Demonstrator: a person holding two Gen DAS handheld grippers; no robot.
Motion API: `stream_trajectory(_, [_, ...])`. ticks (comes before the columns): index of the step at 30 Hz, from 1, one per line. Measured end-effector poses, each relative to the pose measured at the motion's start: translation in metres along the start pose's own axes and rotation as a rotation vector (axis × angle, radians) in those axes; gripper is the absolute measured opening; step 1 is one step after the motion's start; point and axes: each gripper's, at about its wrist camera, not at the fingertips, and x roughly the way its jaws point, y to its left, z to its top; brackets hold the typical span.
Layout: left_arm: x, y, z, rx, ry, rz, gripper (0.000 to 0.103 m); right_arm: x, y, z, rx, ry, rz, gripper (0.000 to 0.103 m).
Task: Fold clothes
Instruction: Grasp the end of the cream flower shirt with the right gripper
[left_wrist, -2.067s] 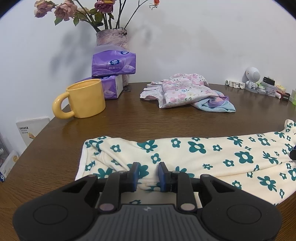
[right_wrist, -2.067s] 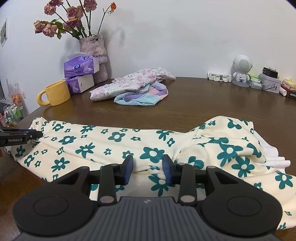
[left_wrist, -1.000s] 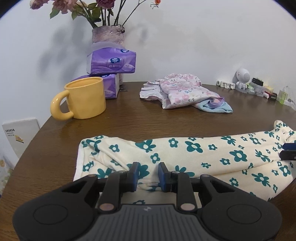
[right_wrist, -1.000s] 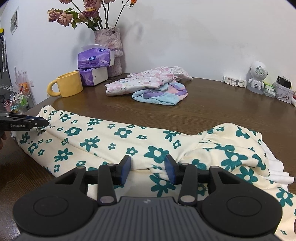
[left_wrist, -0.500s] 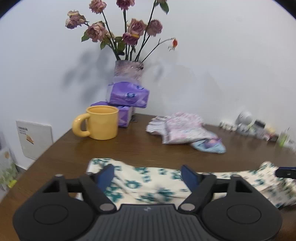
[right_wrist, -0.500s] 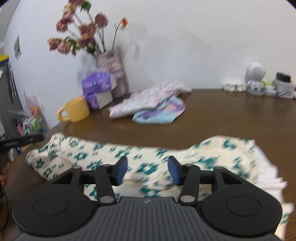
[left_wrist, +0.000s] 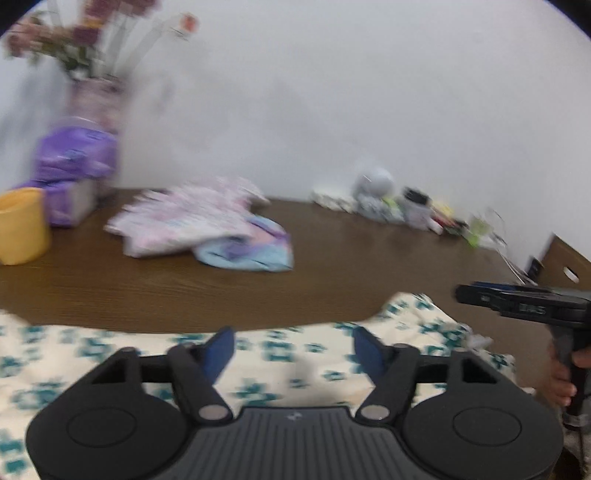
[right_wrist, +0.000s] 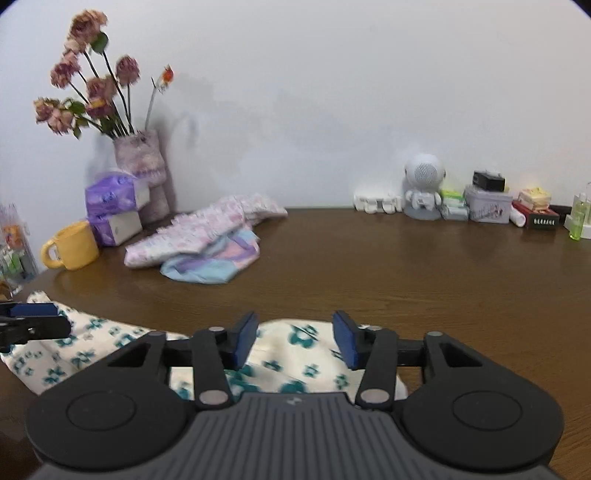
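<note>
While both grippers hover over it, the cream garment with teal flowers (right_wrist: 295, 343) lies spread along the near edge of the brown wooden surface (right_wrist: 388, 266), which backs onto a plain white wall. The left gripper (left_wrist: 293, 349) has jaws standing wide, just narrowed a little, nothing pinched between them, the cloth lying beneath. The right gripper (right_wrist: 294, 339) has jaws moderately apart, also just narrowed, off the fabric. Farther back sit one pile of pink and blue clothes (right_wrist: 207, 236), one yellow mug (right_wrist: 72, 245), two purple tissue packs (right_wrist: 112, 206) stacked, one vase of dried roses (right_wrist: 142, 166), and one small white robot figure (right_wrist: 423, 188) beside a row of little boxes and bottles.
</note>
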Motion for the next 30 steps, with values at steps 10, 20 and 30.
stream_trajectory(10, [0.059, -0.048, -0.021, 0.138, 0.126, -0.043, 0.049, 0.031, -0.011, -0.028, 0.006, 0.160, 0.077, 0.028])
stream_trajectory(20, [0.058, -0.063, 0.000, 0.184, 0.097, -0.122, 0.047, 0.024, -0.067, -0.003, 0.160, 0.124, 0.121, 0.036])
stream_trajectory(30, [0.090, -0.062, -0.003, 0.163, 0.177, -0.176, 0.036, 0.077, -0.085, -0.002, 0.233, 0.238, 0.188, 0.035])
